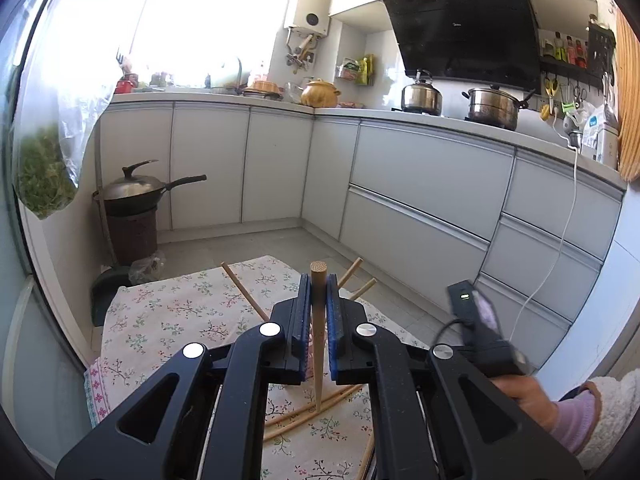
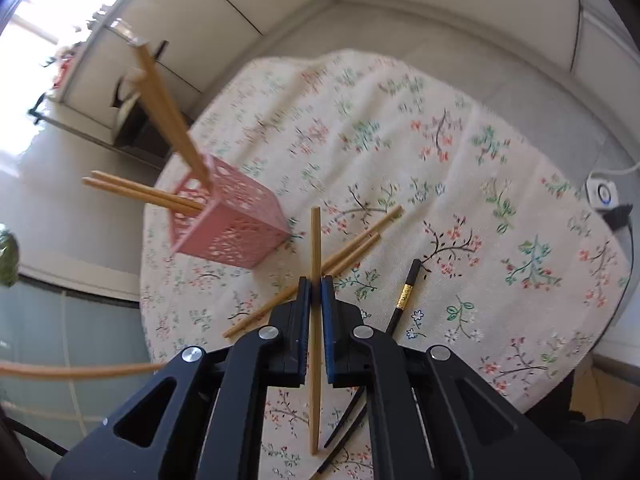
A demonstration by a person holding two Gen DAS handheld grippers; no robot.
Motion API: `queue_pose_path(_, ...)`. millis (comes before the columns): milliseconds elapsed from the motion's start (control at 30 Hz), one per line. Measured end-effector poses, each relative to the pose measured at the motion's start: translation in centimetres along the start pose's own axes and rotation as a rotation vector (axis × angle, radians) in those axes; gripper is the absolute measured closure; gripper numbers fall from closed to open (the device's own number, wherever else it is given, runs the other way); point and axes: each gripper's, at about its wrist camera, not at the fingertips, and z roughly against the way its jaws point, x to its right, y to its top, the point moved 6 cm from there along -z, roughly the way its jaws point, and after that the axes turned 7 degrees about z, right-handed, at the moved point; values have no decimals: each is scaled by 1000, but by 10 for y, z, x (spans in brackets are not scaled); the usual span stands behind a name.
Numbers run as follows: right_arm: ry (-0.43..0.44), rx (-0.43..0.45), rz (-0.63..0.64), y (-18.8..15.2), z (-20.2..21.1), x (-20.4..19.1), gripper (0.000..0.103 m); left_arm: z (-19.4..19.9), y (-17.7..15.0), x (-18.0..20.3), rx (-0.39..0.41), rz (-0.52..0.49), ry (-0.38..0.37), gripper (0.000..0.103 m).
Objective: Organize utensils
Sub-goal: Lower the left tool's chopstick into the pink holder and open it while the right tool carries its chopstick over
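My left gripper (image 1: 319, 284) is shut on a wooden chopstick (image 1: 319, 320), held upright above the floral tablecloth (image 1: 168, 320). My right gripper (image 2: 316, 286) is shut on another wooden chopstick (image 2: 315, 280), held above the cloth (image 2: 460, 160). A pink perforated holder (image 2: 232, 220) stands left of it with several wooden chopsticks (image 2: 168, 120) leaning out of it. Two wooden chopsticks (image 2: 352, 248) lie crossed on the cloth under the right gripper. Black chopsticks (image 2: 406, 292) lie to its right. In the left wrist view more wooden chopsticks (image 1: 312, 408) lie below the gripper.
White kitchen cabinets (image 1: 420, 184) run behind the table, with pots (image 1: 492, 110) on the counter. A wok (image 1: 132, 192) sits on a stool at the left. A white cable and adapter (image 2: 602, 192) lie at the table's right edge. A blurred wooden stick (image 2: 80, 370) crosses the lower left.
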Motion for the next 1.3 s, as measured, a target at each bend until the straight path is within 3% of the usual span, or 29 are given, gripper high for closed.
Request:
queue_pose_path(300,105,206,147,13,89,-31,97,1,10,-10,28,79,64,96)
queue_pose_path(633,229,440,184,66,176,-70,97,-3,61,-11,132,125,151,96)
queue_pose_path(900,227,503,202,106,190,-81,97,-36,95,-6,153,118,159,96)
queue_pose_path(1067,169,551,234,114,190,-80,97,-66,85,-13,114,125,176,96)
queue_pose_path(1200,158,523,227,122,178,-78,97,-94,69,-26,51,153,197,95)
queue_pose_path(1267,156,514,224,124,174,-78,97,-104,60,-37,23,205,185,89)
queue_pose_path(1300,155,512,223,125,172,-79,97,-106,56,-43,8,230,192,78)
